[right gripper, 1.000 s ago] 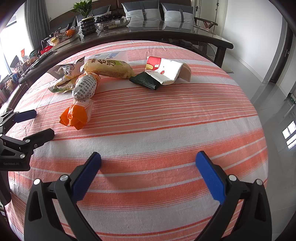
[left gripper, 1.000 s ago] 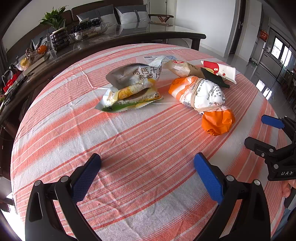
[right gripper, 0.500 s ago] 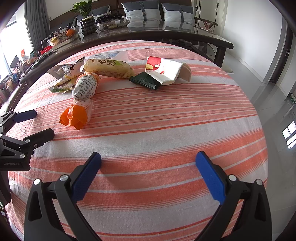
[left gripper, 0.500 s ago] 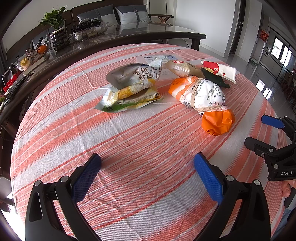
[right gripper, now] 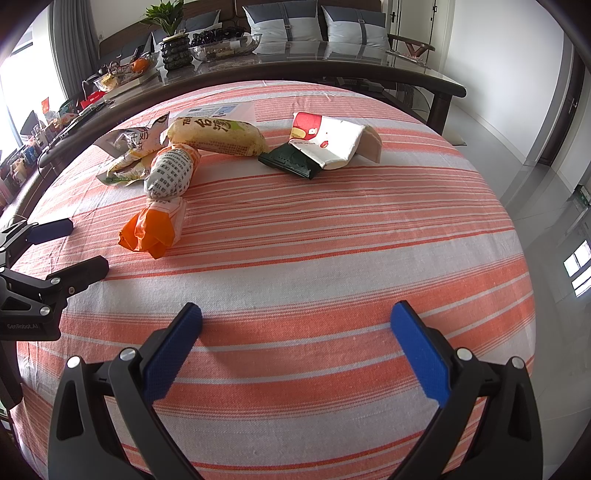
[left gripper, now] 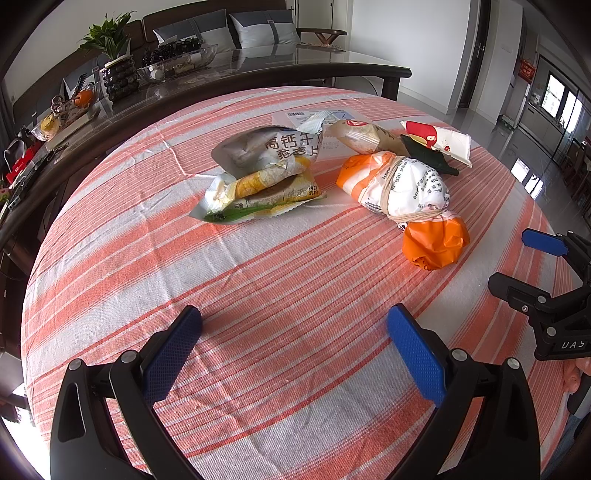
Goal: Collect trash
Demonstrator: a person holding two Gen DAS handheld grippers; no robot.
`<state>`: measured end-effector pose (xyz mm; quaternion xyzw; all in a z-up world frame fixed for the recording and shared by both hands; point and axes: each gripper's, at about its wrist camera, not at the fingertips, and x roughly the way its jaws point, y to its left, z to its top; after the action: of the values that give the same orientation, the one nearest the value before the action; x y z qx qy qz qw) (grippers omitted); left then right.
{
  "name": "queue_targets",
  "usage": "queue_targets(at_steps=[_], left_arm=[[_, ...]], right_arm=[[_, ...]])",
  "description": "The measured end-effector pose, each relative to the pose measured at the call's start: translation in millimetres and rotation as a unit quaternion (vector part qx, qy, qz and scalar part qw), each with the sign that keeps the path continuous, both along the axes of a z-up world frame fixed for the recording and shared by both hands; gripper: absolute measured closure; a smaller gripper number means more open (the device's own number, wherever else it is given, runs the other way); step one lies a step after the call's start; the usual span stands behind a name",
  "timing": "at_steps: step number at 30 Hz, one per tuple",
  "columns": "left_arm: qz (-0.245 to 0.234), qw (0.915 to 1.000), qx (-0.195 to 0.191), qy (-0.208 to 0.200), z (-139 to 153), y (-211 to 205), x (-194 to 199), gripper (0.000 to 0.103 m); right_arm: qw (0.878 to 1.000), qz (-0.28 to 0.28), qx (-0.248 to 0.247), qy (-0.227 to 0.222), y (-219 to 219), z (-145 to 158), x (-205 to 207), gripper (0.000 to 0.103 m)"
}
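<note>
Trash lies in a loose pile on the far half of a round table with an orange-striped cloth [left gripper: 258, 295]. An orange and white tied bag [left gripper: 406, 192] [right gripper: 162, 206] is nearest. Silver and yellow snack wrappers [left gripper: 266, 166] [right gripper: 129, 151] lie to the left. A beige bread packet [right gripper: 218, 134] [left gripper: 362, 136], a dark green wrapper [right gripper: 291, 160] and a white and red pouch [right gripper: 328, 140] [left gripper: 439, 142] sit further back. My left gripper [left gripper: 295, 332] hovers open over bare cloth, short of the pile. My right gripper [right gripper: 297, 328] is open too, with nothing between its fingers.
A dark glass-topped table [right gripper: 332, 55] runs along the far side, carrying a potted plant [right gripper: 170, 33], fruit bowls and clutter. A white paper sheet [left gripper: 310, 116] lies under the far wrappers. The near half of the cloth is bare. Tiled floor drops away on the right.
</note>
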<state>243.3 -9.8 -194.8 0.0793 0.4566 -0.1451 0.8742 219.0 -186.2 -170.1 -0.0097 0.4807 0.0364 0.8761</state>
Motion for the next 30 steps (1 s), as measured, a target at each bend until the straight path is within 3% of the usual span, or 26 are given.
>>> queue_targets(at_steps=[12,15,18,23,25,27,30], left_arm=[[0.002,1.0,0.002,0.002,-0.1,0.4,-0.1,0.004],[-0.038,0.999,0.002,0.022,2.0,5.8,-4.1,0.004],[-0.066,0.9978,-0.008,0.002,10.5,26.2,-3.6,0.004],[-0.089,0.9948,-0.05,-0.006,31.7,49.4,28.9,0.004],[-0.115,0.9925,-0.041,-0.012,32.4,44.2,44.2,0.004],[-0.141,0.9897,-0.018,-0.015,29.6,36.4,59.5,0.004],[-0.176,0.9841,0.0,-0.025,28.3,29.5,74.9,0.004]], right_arm=[[1.0,0.0,0.001,0.0,-0.1,-0.2,0.2,0.004],[1.0,0.0,0.001,0.0,-0.1,-0.2,0.2,0.004],[1.0,0.0,0.001,0.0,-0.2,-0.3,0.2,0.004],[1.0,0.0,0.001,0.0,-0.4,-0.3,0.0,0.004],[1.0,0.0,0.004,0.0,-0.5,0.2,0.2,0.004],[0.999,0.005,0.032,0.003,-3.1,4.5,1.3,0.004],[0.992,0.021,0.128,0.001,-3.8,22.7,9.3,0.005]])
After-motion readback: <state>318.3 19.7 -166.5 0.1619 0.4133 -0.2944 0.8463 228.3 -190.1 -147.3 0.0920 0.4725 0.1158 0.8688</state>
